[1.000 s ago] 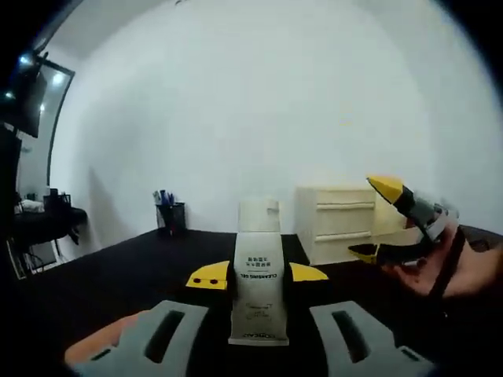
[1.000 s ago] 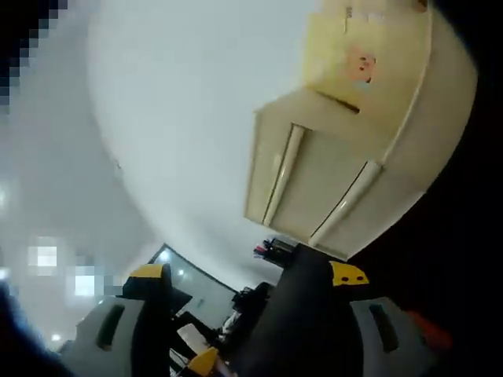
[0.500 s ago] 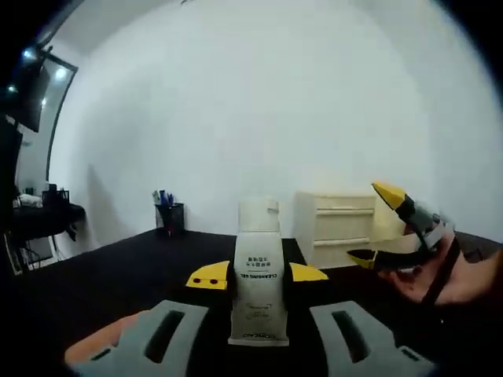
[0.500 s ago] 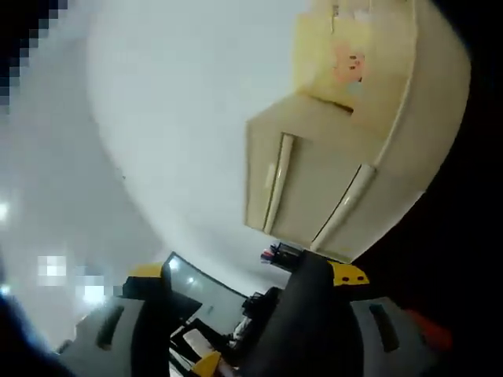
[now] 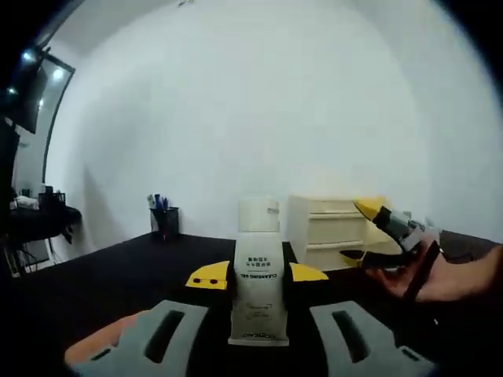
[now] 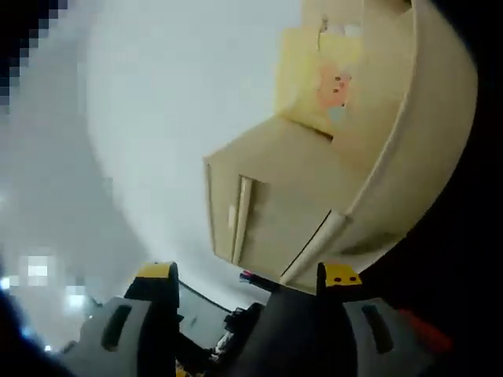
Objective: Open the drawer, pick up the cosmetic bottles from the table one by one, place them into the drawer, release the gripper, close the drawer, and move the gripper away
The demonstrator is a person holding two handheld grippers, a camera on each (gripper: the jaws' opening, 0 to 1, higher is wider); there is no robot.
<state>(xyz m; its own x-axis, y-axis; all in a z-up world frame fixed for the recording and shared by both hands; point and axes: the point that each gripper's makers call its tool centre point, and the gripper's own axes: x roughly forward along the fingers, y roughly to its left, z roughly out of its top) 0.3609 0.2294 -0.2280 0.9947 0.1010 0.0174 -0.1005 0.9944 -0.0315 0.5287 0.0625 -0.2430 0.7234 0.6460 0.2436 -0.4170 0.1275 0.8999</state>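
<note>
My left gripper is shut on a white cleansing-gel tube that stands upright between its yellow-tipped jaws, cap up. Behind it, on the black table, stands a cream drawer unit with two handled drawer fronts. My right gripper comes in from the right, held by a hand, with its jaws open just in front of the unit. In the right gripper view the drawer unit looms close and rolled, and the right gripper is open with nothing in it. I cannot tell whether a drawer is pulled out.
A black pen holder with pens stands at the table's back left, by the white wall. A dark monitor hangs at the far left. A yellowish box with a sticker sits on the drawer unit.
My right gripper has moved closer to the drawer unit, which looks larger in the right gripper view. The tube stays held in my left gripper.
</note>
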